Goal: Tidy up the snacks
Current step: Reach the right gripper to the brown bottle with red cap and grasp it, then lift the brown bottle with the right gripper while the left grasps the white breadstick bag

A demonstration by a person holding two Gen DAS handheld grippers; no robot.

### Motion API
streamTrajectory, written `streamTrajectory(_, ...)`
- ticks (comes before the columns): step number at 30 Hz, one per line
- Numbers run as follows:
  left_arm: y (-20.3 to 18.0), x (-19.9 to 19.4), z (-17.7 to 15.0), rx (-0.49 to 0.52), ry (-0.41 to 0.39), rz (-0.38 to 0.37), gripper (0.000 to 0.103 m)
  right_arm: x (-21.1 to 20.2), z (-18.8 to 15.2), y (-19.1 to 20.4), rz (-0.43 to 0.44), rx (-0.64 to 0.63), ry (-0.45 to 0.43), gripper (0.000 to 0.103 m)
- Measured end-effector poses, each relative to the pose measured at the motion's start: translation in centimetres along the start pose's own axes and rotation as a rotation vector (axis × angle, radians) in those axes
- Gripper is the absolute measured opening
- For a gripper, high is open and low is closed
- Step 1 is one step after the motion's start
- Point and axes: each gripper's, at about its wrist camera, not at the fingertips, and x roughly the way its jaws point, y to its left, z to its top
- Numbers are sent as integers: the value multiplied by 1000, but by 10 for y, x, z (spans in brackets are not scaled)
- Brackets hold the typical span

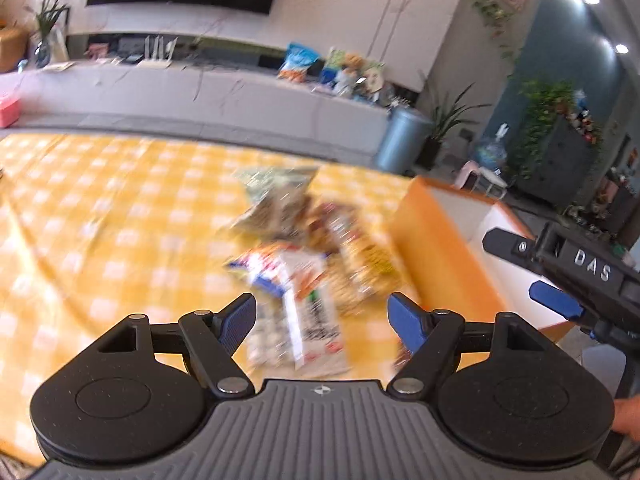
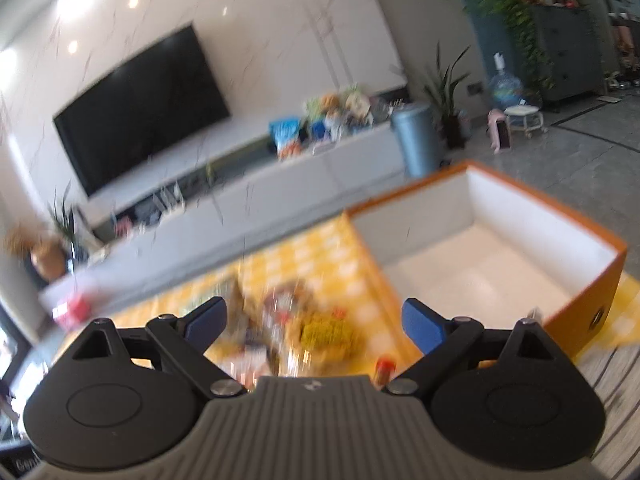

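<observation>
1. The left gripper (image 1: 322, 320) hovers above the yellow-and-white checked tablecloth (image 1: 100, 216) with its blue-padded jaws spread apart and nothing between them.
2. Just below and beyond its fingertips lies the pile of snack packets (image 1: 304, 248) – blurred, so no label can be read. A white packet with dark print (image 1: 316, 328) lies nearest, a blue-and-white one (image 1: 264, 272) beside it, a yellowish one (image 1: 360, 268) toward the box, and a greenish-grey bag (image 1: 276, 192) farthest back.
3. The right gripper (image 2: 314, 320) also stands wide open and holds nothing; in the left wrist view its black body marked "DAS" (image 1: 580, 268) sits at the right, over the box. No earlier frame shows its jaws in motion.
4. From the right wrist view the snack pile (image 2: 304, 328) lies under and ahead of the open fingers, by the near left side of the box, and a small red item (image 2: 385, 368) – too blurred to name – sits close to the box's near corner.
5. The orange box (image 2: 596, 280) with a white inside rests on the tablecloth toward its right edge, touching or just beside the pile; its visible floor holds no packet.
6. Beyond the table's far edge runs a long grey cabinet (image 1: 240, 96) carrying more bags and packets (image 1: 332, 68), with a black television (image 2: 136, 108) on the wall above.
7. A blue-grey bin (image 1: 400, 140) stands at the cabinet's end, a potted plant (image 1: 448, 120) next to it.
</observation>
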Motion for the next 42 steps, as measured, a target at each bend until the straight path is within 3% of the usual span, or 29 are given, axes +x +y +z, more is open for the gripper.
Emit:
streamTrajectory(6, 33, 24, -12, -25, 74, 94, 88, 26, -40, 12, -69, -104, 69, 92)
streamTrajectory(9, 44, 33, -16, -47, 100, 86, 88, 33, -53, 10, -135, -97, 62, 92)
streamTrajectory(11, 51, 39, -20, -57, 116, 81, 88, 40, -61, 9, -131, -89, 72, 90)
streamTrajectory(16, 50, 44, -24, -42, 137, 89, 88, 58, -83, 13, -186, -166, 117, 88)
streamTrajectory(17, 49, 45, -25, -40, 137, 87, 88, 63, -85, 13, -209, -169, 144, 78)
streamTrajectory(18, 48, 46, -24, -40, 137, 87, 88, 69, -86, 11, -223, -160, 172, 55)
streamTrajectory(20, 46, 46, -24, -33, 139, 91, 88, 79, -85, 2, -246, -102, 228, 33)
streamTrajectory(23, 42, 48, -25, -10, 144, 93, 88, 90, -83, -13, -249, -12, 276, 38)
streamTrajectory(25, 41, 49, -25, -29, 146, 72, 88, 96, -82, -17, -266, 25, 274, 49)
streamTrajectory(27, 42, 50, -24, -75, 147, 29, 88, 105, -81, -14, -292, 7, 281, 67)
streamTrajectory(29, 40, 49, -25, -83, 144, 5, 88, 120, -82, -8, -305, -38, 338, 68)
streamTrajectory(31, 37, 48, -26, -76, 138, 13, 88, 126, -84, -2, -314, -77, 342, 66)
streamTrajectory(33, 34, 48, -26, -65, 140, 27, 88, 127, -85, 1, -312, -107, 334, 49)
streamTrajectory(35, 35, 49, -26, -64, 146, 37, 88, 121, -86, -1, -290, -100, 328, 39)
streamTrajectory(40, 39, 48, -26, -72, 148, 53, 88, 103, -97, 4, -217, -150, 350, 27)
streamTrajectory(42, 41, 49, -26, -74, 150, 49, 88, 96, -103, 10, -184, -200, 366, 29)
